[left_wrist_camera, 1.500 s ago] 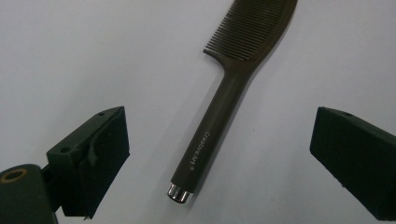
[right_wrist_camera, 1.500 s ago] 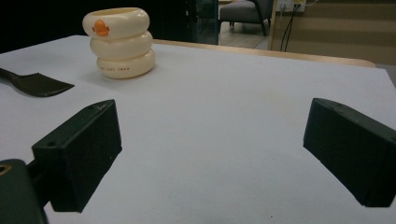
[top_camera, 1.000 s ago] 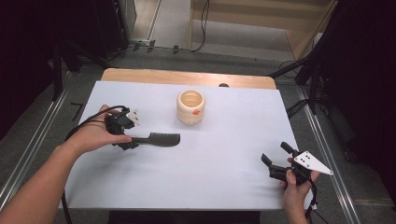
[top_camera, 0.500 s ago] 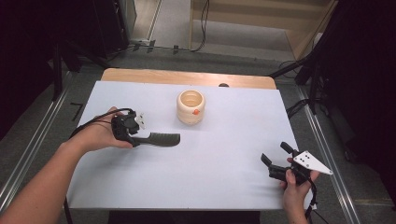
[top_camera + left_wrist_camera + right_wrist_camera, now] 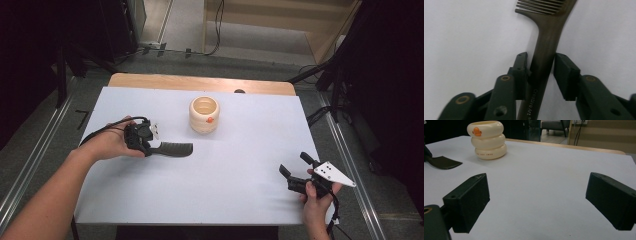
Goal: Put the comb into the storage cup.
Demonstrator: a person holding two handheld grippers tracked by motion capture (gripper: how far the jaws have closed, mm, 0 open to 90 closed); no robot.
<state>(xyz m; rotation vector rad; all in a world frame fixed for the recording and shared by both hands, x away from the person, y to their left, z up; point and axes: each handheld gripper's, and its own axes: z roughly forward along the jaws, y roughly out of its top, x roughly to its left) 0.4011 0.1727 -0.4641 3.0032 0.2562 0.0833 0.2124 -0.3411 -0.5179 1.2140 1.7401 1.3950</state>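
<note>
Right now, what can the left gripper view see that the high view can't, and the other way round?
The left gripper view adds the thin teeth and the white lettering on the dark plastic comb. The high view adds the cream ringed cup with an orange spot, the open right gripper and the person's forearms. Both share the comb's handle between the jaws of the left gripper, which have just been closing and now pinch it, on the white table.
</note>
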